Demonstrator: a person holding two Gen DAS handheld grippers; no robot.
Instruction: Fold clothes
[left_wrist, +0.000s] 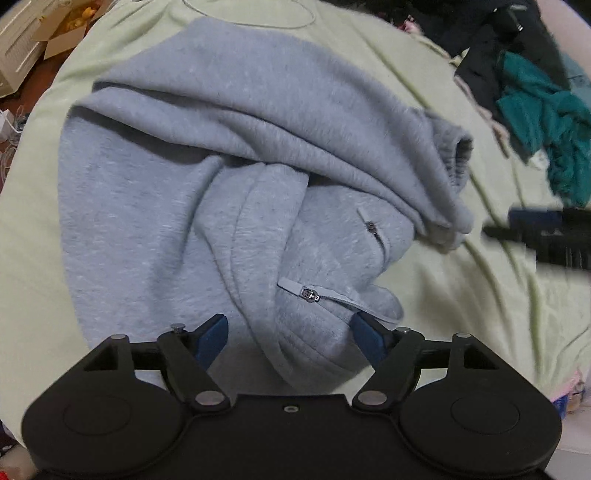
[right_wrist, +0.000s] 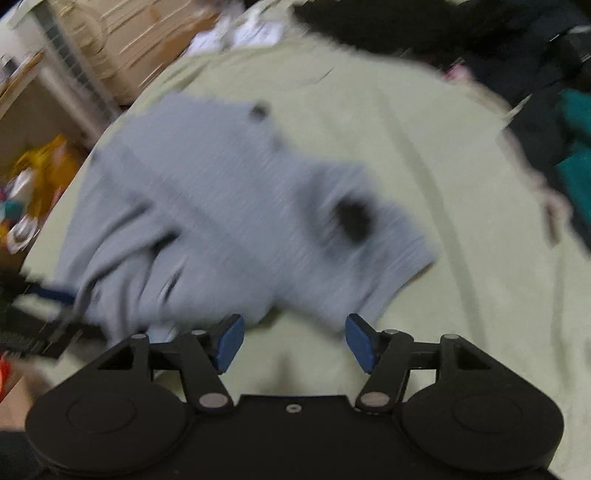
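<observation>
A light grey fleece garment (left_wrist: 192, 177) with zipped pockets lies bunched and partly folded on a pale green bedsheet (left_wrist: 461, 295). Its elastic cuff (left_wrist: 460, 155) points right. My left gripper (left_wrist: 290, 341) stands open just above the garment's near edge, with grey cloth lying between its blue pads but not pinched. In the blurred right wrist view the same grey garment (right_wrist: 229, 221) lies ahead, and my right gripper (right_wrist: 293, 341) is open over bare sheet (right_wrist: 461, 258) with nothing in it. The right gripper also shows at the left wrist view's right edge (left_wrist: 546, 236).
A heap of dark and teal clothes (left_wrist: 535, 103) sits at the sheet's far right. Cardboard boxes (left_wrist: 44, 33) and clutter stand on the floor beyond the bed's left edge. Open green sheet lies right of the garment.
</observation>
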